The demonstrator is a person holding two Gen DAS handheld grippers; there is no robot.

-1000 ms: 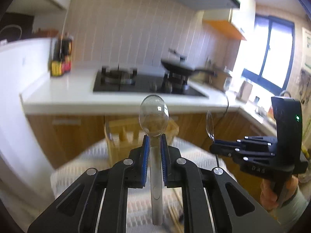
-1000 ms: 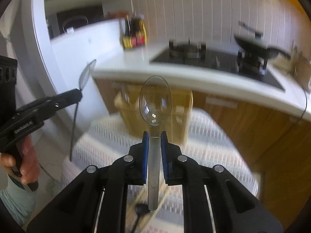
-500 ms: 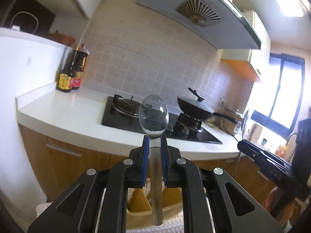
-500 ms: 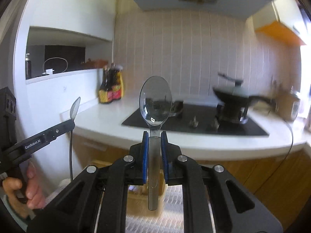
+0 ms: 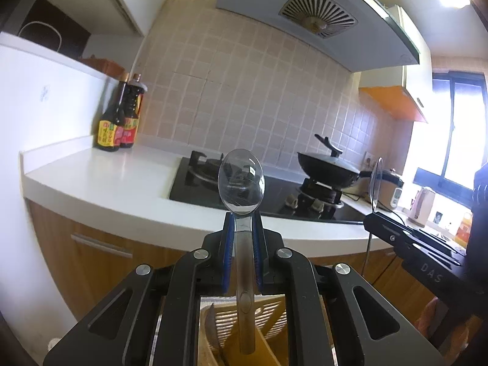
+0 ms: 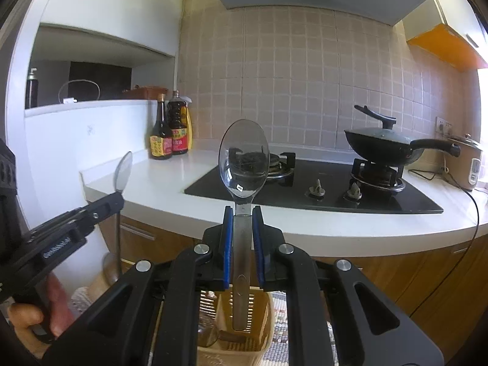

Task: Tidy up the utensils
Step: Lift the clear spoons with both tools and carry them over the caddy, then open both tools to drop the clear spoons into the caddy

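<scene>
My left gripper (image 5: pixel 241 225) is shut on a steel spoon (image 5: pixel 241 180), bowl up, handle hanging down over a yellow slotted utensil holder (image 5: pixel 265 317) just below. My right gripper (image 6: pixel 243 218) is shut on a second steel spoon (image 6: pixel 244 158), also bowl up, with the same holder (image 6: pixel 241 326) under its handle. Each gripper shows in the other's view: the right one (image 5: pixel 373 218) at the right with its spoon edge-on, the left one (image 6: pixel 117 196) at the left. A utensil with a dark tip stands in the holder (image 5: pixel 210 317).
A white countertop (image 5: pixel 122 183) runs behind, with a black gas hob (image 6: pixel 320 189), a lidded black wok (image 6: pixel 381 149), two sauce bottles (image 6: pixel 167 134) and a rice cooker (image 6: pixel 466 161). A woven cloth (image 6: pixel 280 329) lies under the holder. Wooden cabinets (image 5: pixel 91 259) stand below the counter.
Both grippers have tilted up and come closer over the holder, so it dropped from mid-view to the bottom of each view. Both still hold their spoons.
</scene>
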